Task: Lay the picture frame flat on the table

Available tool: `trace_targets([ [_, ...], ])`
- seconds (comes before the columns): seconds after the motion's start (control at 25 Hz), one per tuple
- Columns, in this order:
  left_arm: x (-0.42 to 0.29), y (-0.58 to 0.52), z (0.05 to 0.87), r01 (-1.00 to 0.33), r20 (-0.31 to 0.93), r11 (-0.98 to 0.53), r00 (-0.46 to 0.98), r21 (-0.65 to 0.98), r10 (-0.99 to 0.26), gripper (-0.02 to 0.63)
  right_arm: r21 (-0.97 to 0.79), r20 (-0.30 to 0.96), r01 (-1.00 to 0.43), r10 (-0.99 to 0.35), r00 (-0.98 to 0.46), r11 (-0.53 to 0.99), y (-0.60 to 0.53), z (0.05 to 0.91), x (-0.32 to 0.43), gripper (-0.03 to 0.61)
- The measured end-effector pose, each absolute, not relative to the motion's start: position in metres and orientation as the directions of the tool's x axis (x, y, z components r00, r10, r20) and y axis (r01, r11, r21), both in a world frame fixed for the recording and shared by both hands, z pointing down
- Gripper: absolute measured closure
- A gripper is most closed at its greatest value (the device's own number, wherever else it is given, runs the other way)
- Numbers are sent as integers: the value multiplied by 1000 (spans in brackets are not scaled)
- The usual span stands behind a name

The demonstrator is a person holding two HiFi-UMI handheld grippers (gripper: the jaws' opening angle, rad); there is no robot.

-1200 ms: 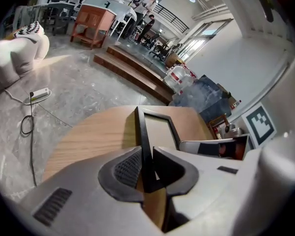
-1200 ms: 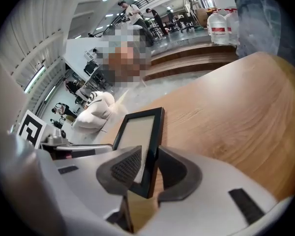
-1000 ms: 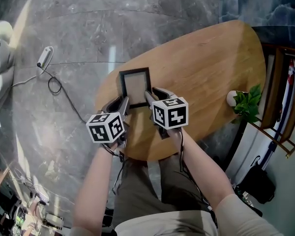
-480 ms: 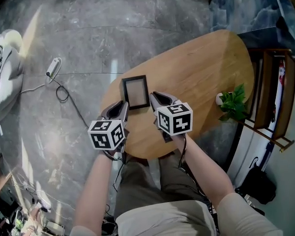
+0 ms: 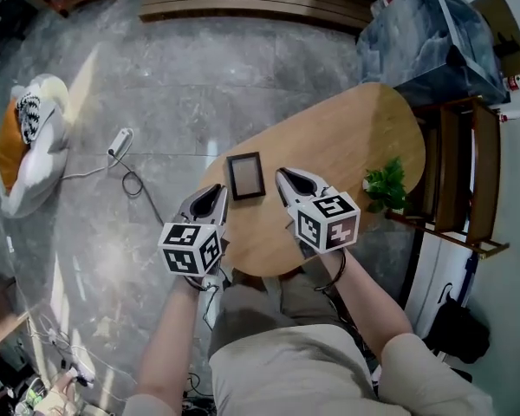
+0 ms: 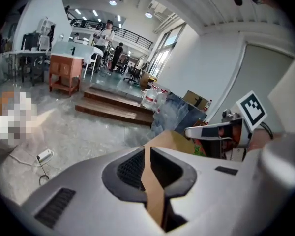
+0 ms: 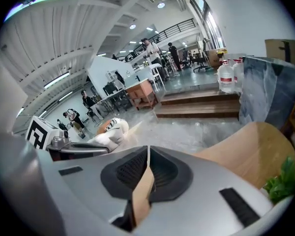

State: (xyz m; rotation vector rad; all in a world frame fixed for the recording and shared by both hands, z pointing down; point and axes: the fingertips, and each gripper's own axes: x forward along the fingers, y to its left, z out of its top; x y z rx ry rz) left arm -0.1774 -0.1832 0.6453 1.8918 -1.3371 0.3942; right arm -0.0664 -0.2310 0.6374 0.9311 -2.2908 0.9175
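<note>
Picture frame [image 5: 245, 177] lies flat on the table [image 5: 355, 137], near the table's left end. Left gripper [image 5: 215, 190] over the table's left edge, jaws pressed nearly together, nothing between. Right gripper [image 5: 287, 177] above the table's near edge, jaws likewise closed to a slit, empty.

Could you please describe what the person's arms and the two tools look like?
The left tool and right tool are grey tapered shells with black ribbed pads, each carrying a white cube of black square markers. Dark cables trail from them. The shirt is pale and short-sleeved.
</note>
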Motion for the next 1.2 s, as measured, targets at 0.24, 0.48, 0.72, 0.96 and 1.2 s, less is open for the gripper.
trace_targets([
  [0.24,-176,-173,527,-903,542,-241,410,357,-734,577,-368,538,-670,-440,-719,645,-222,519,-77,577],
  [0.48,-168,-153,419,-897,426,-304,423,320,-800,577,-302,404,-616,-487,-774,728,-195,405,-77,577],
  [0.72,-166,-129,327,-900,297,-371,428,230,-854,577,-257,253,-595,-541,-802,762,-173,305,-67,577],
  [0.96,-158,-98,248,-897,179,-425,441,120,-880,577,-202,124,-585,-572,-811,785,-146,229,-53,578],
  [1.2,-155,-63,193,-904,102,-428,426,2,-899,577,-147,12,-562,-567,-824,814,-102,176,-47,577],
])
